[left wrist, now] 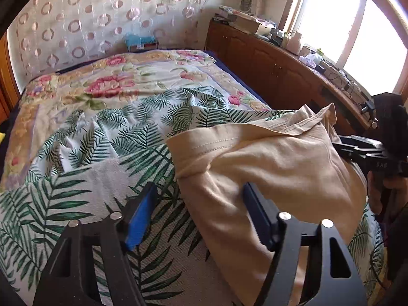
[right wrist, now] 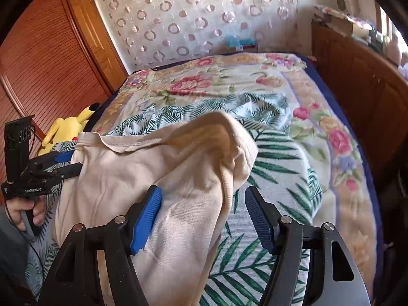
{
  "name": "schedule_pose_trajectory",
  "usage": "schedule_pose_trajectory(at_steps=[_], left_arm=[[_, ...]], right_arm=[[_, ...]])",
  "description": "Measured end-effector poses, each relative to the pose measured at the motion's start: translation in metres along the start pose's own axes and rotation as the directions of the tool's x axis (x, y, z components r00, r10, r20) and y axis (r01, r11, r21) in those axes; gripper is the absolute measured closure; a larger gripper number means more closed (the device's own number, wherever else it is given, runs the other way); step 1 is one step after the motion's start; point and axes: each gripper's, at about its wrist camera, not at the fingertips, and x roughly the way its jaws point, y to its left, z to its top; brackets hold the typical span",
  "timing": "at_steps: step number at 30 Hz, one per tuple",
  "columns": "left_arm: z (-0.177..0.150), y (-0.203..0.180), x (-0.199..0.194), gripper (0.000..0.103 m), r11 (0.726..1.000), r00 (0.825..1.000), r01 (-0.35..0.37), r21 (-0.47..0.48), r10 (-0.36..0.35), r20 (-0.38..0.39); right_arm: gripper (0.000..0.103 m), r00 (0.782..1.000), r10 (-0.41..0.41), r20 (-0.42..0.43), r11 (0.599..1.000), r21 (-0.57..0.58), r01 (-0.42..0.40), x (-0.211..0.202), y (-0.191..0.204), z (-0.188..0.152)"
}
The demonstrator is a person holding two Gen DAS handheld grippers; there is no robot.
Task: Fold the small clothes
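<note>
A beige garment [left wrist: 275, 158] lies bunched on the fern-print sheet [left wrist: 84, 199], with a stitched hem along its far edge. My left gripper [left wrist: 199, 204] stands open at its left side. The cloth drapes over the right finger [left wrist: 255, 211], and the blue left pad [left wrist: 140, 219] is off the fabric. In the right wrist view the same garment [right wrist: 158, 168] fills the space by my right gripper [right wrist: 204, 204], which is open. Its left pad [right wrist: 146, 219] touches the cloth and its right pad [right wrist: 257, 219] hangs over the sheet. The left gripper [right wrist: 72, 162] shows at the garment's left edge.
Under the fern sheet lies a floral bedspread [left wrist: 107, 81]. A wooden cabinet [left wrist: 270, 63] with clutter on top runs along the bed's right side below a bright window. A yellow plush toy [right wrist: 68, 125] sits beside a slatted wooden door [right wrist: 38, 58]. A patterned curtain hangs behind the bed.
</note>
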Motion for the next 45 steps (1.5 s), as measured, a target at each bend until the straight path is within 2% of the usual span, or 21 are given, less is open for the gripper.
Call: schedule_pose_trajectory(at_steps=[1,3,7,8,10,11,13,15,21,24,28,29,33,35,37,39,44,45], left_arm=[[-0.001,0.000,0.001,0.041,1.000,1.000,0.010,-0.007,-0.010,-0.005],[-0.002,-0.001,0.002,0.042,1.000,1.000,0.014,-0.008,-0.014,-0.002],[0.000,-0.008,0.004,0.043,1.000,1.000,0.000,0.019,0.000,-0.008],[0.000,-0.008,0.004,0.046,1.000,1.000,0.006,0.023,-0.006,-0.009],[0.001,-0.009,0.004,0.061,0.999,0.999,0.036,0.021,-0.036,-0.014],[0.002,-0.009,0.004,0.065,0.999,0.999,0.044,0.017,-0.044,-0.013],[0.003,-0.008,0.004,0.085,0.998,0.998,0.063,0.010,-0.063,-0.020],[0.003,-0.009,-0.002,0.088,0.997,0.996,0.083,-0.005,-0.083,-0.014],[-0.004,-0.018,-0.070,0.088,0.993,0.986,0.114,0.013,-0.115,0.122],[-0.011,-0.014,-0.121,0.089,0.993,0.967,0.117,-0.008,-0.112,0.227],[-0.027,0.010,-0.181,0.089,0.998,0.943,0.054,-0.041,-0.037,0.330],[-0.031,0.016,-0.189,0.089,0.998,0.929,0.053,-0.037,-0.036,0.368],[-0.063,0.058,-0.232,0.089,0.992,0.909,-0.042,-0.117,0.086,0.408],[-0.082,0.081,-0.247,0.089,0.981,0.897,-0.094,-0.170,0.157,0.413],[-0.102,0.106,-0.256,0.089,0.964,0.889,-0.142,-0.225,0.224,0.399],[-0.120,0.132,-0.257,0.089,0.939,0.882,-0.195,-0.283,0.294,0.367],[-0.157,0.189,-0.245,0.089,0.875,0.881,-0.230,-0.425,0.373,0.291],[-0.163,0.196,-0.243,0.089,0.856,0.879,-0.249,-0.454,0.396,0.265]], right_arm=[[0.033,1.000,0.003,-0.006,1.000,0.014,-0.003,0.003,-0.002,0.001],[0.033,0.999,0.017,-0.032,1.000,0.011,-0.017,0.008,-0.002,0.001],[0.033,1.000,0.007,-0.030,0.999,-0.039,-0.008,0.008,0.006,0.003],[0.042,1.000,0.004,-0.028,0.999,-0.048,-0.005,0.011,0.007,0.001],[0.058,0.998,0.040,-0.040,0.997,-0.065,-0.042,0.013,0.009,0.002],[0.072,0.998,0.043,-0.041,0.996,-0.078,-0.046,0.014,0.011,0.002],[0.082,0.997,0.070,-0.042,0.991,-0.111,-0.075,0.018,0.014,0.000],[0.086,0.998,0.059,-0.025,0.990,-0.129,-0.062,0.016,0.015,0.000],[0.087,0.986,0.133,0.102,0.975,-0.193,-0.111,-0.026,0.034,0.009],[0.088,0.978,0.155,0.140,0.962,-0.246,-0.117,-0.042,0.056,0.017],[0.088,0.966,0.201,0.163,0.931,-0.339,-0.137,-0.052,0.094,0.029],[0.088,0.962,0.221,0.161,0.920,-0.362,-0.150,-0.052,0.105,0.033],[0.088,0.943,0.299,0.146,0.869,-0.450,-0.206,-0.039,0.156,0.050],[0.088,0.934,0.339,0.111,0.830,-0.502,-0.242,-0.022,0.190,0.059],[0.088,0.932,0.356,0.073,0.793,-0.550,-0.260,0.002,0.220,0.069],[0.088,0.941,0.338,0.028,0.755,-0.605,-0.254,0.028,0.259,0.078],[0.088,0.953,0.300,-0.039,0.664,-0.708,-0.238,0.079,0.340,0.096],[0.088,0.955,0.291,-0.059,0.652,-0.718,-0.242,0.092,0.356,0.099]])
